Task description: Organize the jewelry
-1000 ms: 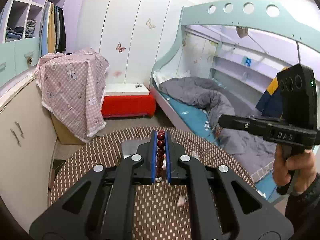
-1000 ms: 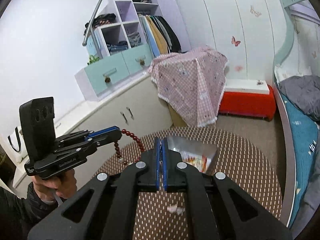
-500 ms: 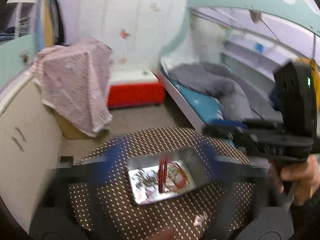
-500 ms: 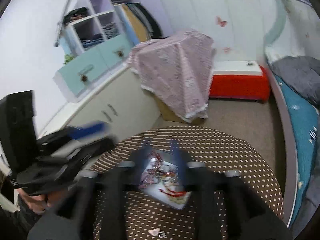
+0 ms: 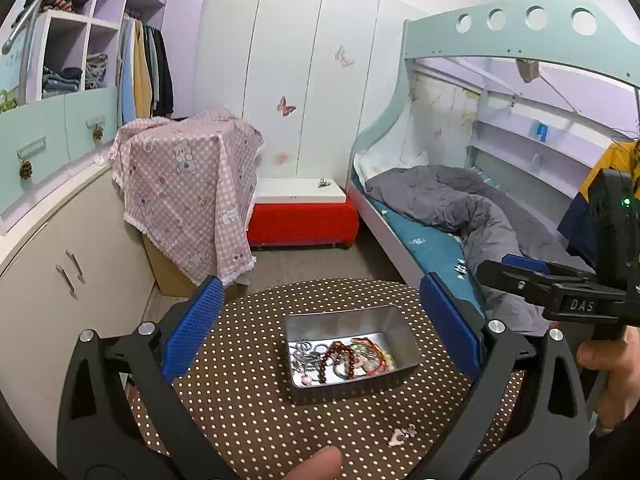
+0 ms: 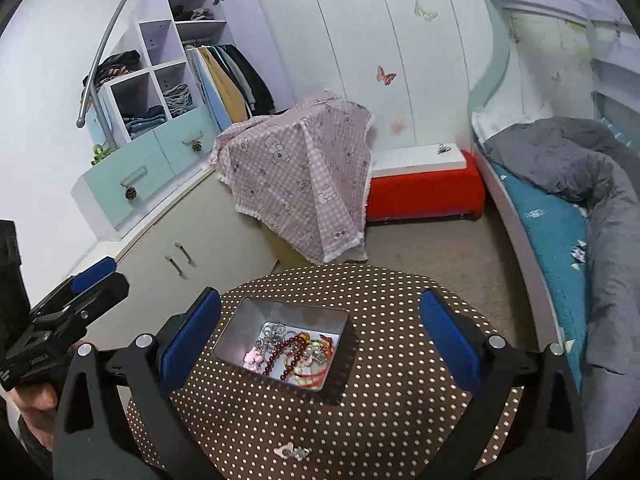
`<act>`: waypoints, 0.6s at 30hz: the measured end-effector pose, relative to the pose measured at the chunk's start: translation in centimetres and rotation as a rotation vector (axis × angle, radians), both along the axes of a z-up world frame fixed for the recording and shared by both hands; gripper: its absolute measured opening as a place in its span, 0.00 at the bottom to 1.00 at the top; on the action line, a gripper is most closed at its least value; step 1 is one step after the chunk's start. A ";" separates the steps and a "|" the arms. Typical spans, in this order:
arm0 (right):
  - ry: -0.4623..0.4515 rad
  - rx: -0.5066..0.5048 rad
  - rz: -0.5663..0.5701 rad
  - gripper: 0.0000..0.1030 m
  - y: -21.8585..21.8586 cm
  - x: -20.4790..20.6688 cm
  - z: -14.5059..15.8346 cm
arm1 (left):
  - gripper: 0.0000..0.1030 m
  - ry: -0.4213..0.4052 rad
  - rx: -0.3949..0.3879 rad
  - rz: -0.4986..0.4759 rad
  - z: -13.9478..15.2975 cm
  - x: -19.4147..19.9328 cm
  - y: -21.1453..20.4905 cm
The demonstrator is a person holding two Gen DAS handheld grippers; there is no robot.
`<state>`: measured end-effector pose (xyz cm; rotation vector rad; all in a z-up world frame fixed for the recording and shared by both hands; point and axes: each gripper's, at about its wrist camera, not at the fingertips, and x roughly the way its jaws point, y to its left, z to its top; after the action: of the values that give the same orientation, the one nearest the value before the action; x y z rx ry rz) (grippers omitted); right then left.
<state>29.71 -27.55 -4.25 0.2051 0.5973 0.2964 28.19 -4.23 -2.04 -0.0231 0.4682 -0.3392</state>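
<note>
Item: dark red bead bracelet [image 5: 340, 354]. Location: inside the metal tin [image 5: 408, 338], lying on a tangle of silver chains [image 5: 304, 354] and red and green cords [image 5: 370, 354]. Not held by either tool.

Container: metal tin, rectangular, open-topped, standing near the middle of the round table [image 5: 248, 380] with its brown dotted cover. Contents heaped toward one end; the other end shows bare bottom.

Loose item: small pink-and-silver charm [image 6: 292, 451], on the cover outside the tin, near the table's close edge. Judged the remaining piece to collect.

Left gripper [image 5: 320, 328]: fingers spread wide, nothing between the blue pads [image 5: 192, 324], hovering above the tin.

Right gripper [image 6: 318, 330]: fingers likewise spread wide and empty, also over the tin.

Risks, as judged:
- Charm is small and flat against soft cloth; pads may pinch the cover with it, or push it off the near edge.
- Both tools hang close over one tin; a fast move by either could knock the other or shove the tin.
- Chains and cords are tangled; anything lifted from the tin may drag its neighbours out.
</note>
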 end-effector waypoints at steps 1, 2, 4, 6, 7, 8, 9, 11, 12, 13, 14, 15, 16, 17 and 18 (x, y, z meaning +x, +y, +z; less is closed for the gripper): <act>-0.006 -0.004 -0.003 0.93 0.1 -0.4 0.2 | 0.93 -0.005 -0.002 -0.002 0.1 -0.6 -0.1; -0.015 -0.005 -0.008 0.93 0.1 -1.1 0.4 | 0.93 -0.009 -0.002 -0.004 0.2 -0.9 -0.3; -0.031 -0.008 -0.027 0.93 -0.2 -2.3 0.8 | 0.93 -0.024 0.000 -0.005 0.3 -2.2 -0.5; -0.045 -0.015 -0.039 0.93 -0.3 -3.3 1.2 | 0.93 -0.034 0.003 -0.002 0.4 -3.0 -0.4; -0.055 -0.025 -0.051 0.93 -0.4 -4.0 1.3 | 0.93 -0.037 0.003 -0.001 0.3 -3.4 -0.4; -0.063 -0.031 -0.060 0.93 -0.4 -4.6 1.4 | 0.93 -0.042 0.002 0.000 0.3 -3.9 -0.4; -0.072 -0.036 -0.071 0.93 -0.5 -5.4 1.4 | 0.93 -0.045 0.001 0.002 0.2 -4.2 -0.3; -0.077 -0.050 -0.086 0.93 -0.6 -6.4 1.3 | 0.93 -0.048 0.004 0.008 -0.2 -5.2 -0.4; -0.081 -0.061 -0.095 0.93 -0.6 -7.0 1.1 | 0.93 -0.048 0.005 0.009 -0.3 -5.5 -0.5; -0.086 -0.076 -0.110 0.93 -0.7 -7.8 0.9 | 0.93 -0.048 0.006 0.012 -0.6 -5.8 -0.5; -0.086 -0.084 -0.120 0.93 -0.8 -8.2 0.7 | 0.93 -0.043 0.009 0.012 -1.1 -6.3 -0.6; -0.083 -0.097 -0.132 0.93 -0.9 -8.9 0.4 | 0.93 -0.037 0.010 0.009 -1.6 -6.6 -0.6; -0.083 -0.107 -0.136 0.93 -0.9 -9.3 0.1 | 0.93 -0.032 0.011 0.007 -2.0 -7.0 -0.7; -0.084 -0.122 -0.146 0.93 -1.1 -10.2 -0.3 | 0.93 -0.027 0.013 0.004 -2.5 -7.3 -0.8; -0.082 -0.129 -0.153 0.93 -1.1 -10.6 -0.6 | 0.93 -0.021 0.021 -0.003 -3.1 -7.7 -1.0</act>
<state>19.07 -28.69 -4.85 0.1130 0.5146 0.1171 20.52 -5.24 -5.16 0.0020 0.4512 -0.3370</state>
